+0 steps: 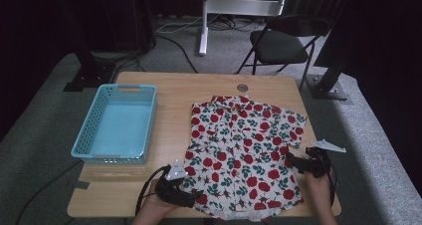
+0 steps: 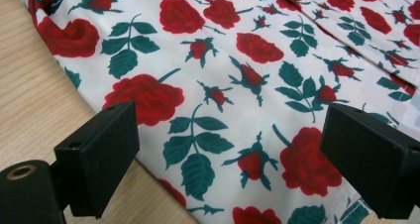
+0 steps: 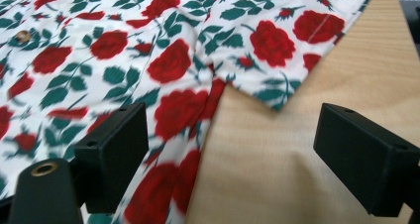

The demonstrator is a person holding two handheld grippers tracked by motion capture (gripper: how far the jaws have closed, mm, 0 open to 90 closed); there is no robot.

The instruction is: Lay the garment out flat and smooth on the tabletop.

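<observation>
The rose-print shirt (image 1: 244, 150) lies spread flat on the tabletop (image 1: 174, 93) beside the blue basket (image 1: 119, 123), and you hold both grippers, left (image 1: 191, 194) and right (image 1: 293, 161), fingers released, flanking its edges, likely to fold it.

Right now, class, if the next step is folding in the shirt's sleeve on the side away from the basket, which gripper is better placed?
Right. The right gripper hangs open beside that sleeve at the shirt's edge. The left gripper sits open over the hem corner nearer the basket, across the garment.
</observation>
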